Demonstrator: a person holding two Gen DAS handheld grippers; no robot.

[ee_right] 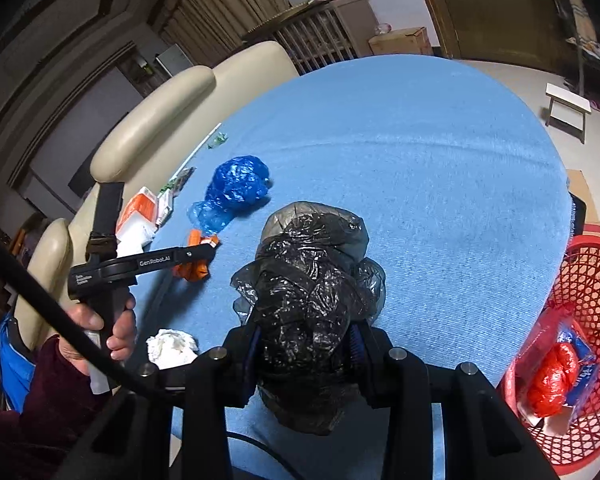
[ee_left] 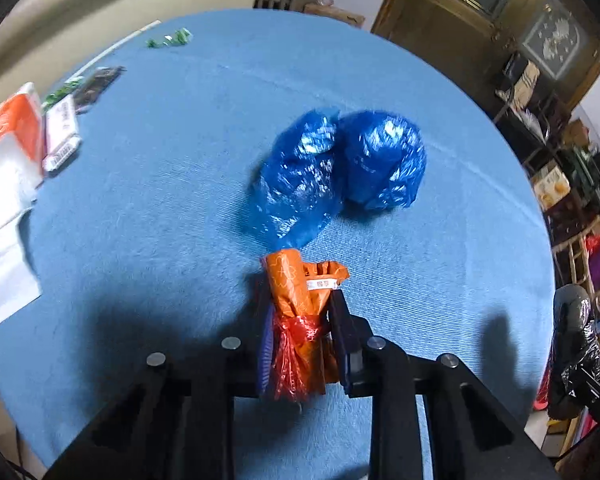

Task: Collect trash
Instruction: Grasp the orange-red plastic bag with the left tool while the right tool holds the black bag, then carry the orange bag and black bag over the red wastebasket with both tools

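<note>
Just short of the crumpled blue plastic bag point(ee_left: 332, 172) on the blue tablecloth point(ee_left: 160, 200), an orange wrapper point(ee_left: 296, 304) is pinched by the left gripper point(ee_left: 300, 300), while a black plastic bag point(ee_right: 308, 300) is clamped in the right gripper point(ee_right: 306, 336).

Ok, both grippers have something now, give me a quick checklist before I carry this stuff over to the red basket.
1. Right hand-held gripper shut on the black bag: ok, pads press on both sides.
2. Left hand-held gripper on the orange wrapper: ok, it sits between the fingers, which have just been closing.
3. Red basket within view beside the table: ok, at its right edge.
4. Room in the basket: ok, only red and blue trash at the bottom.
5. Table cleared: not ok, the blue bags and a white tissue remain.
6. Orange wrapper lifted off the cloth: cannot tell.
</note>
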